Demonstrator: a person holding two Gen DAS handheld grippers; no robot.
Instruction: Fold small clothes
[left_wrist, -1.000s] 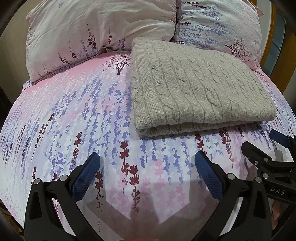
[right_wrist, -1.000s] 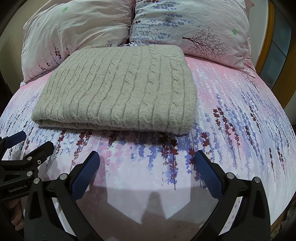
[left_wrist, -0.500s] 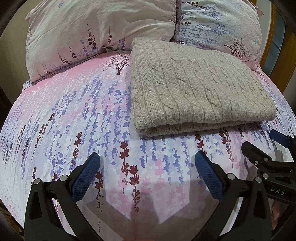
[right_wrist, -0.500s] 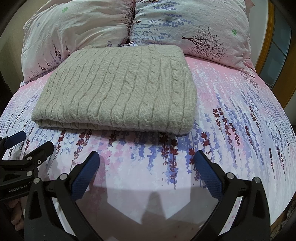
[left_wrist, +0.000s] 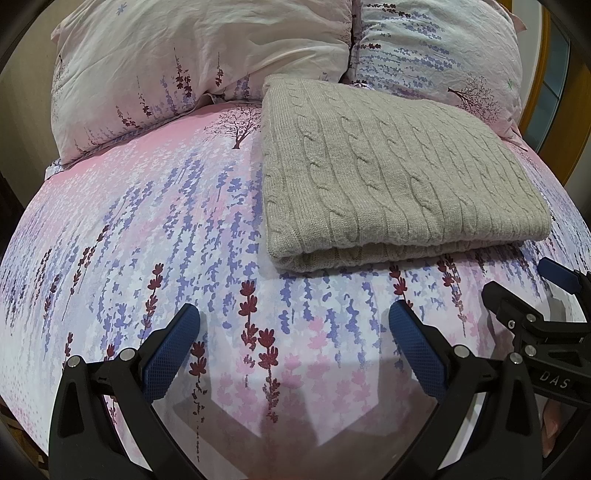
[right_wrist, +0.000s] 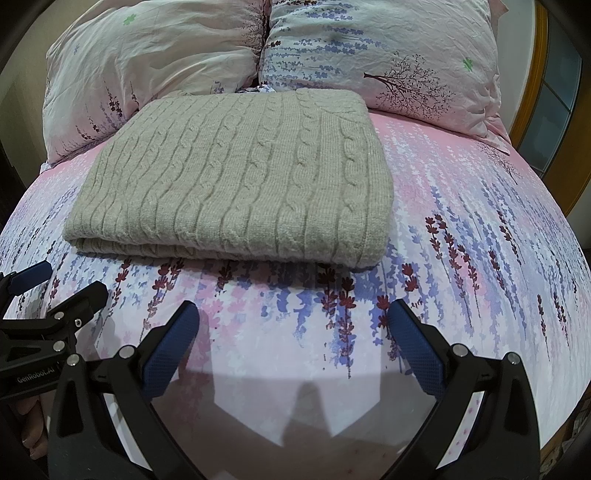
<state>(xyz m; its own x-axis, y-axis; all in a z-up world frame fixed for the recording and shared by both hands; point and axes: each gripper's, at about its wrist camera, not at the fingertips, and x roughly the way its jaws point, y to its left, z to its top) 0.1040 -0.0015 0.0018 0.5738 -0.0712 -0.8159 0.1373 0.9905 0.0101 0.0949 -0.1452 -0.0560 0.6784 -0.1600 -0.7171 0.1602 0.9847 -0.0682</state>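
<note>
Ahead and right of your left gripper (left_wrist: 294, 326), spread wide and empty, the folded sweater (left_wrist: 399, 177) lies on the bed (left_wrist: 147, 229), well apart. From your right gripper (right_wrist: 293, 321), equally wide and empty, the sweater (right_wrist: 236, 184) sits ahead-left, long axis crosswise, neither gripper clearly nearer.

A bedsheet (left_wrist: 147, 229) printed with pink and purple lavender sprigs covers the bed. Two matching floral pillows (left_wrist: 192, 62) (right_wrist: 388, 55) lie side by side at its head.
</note>
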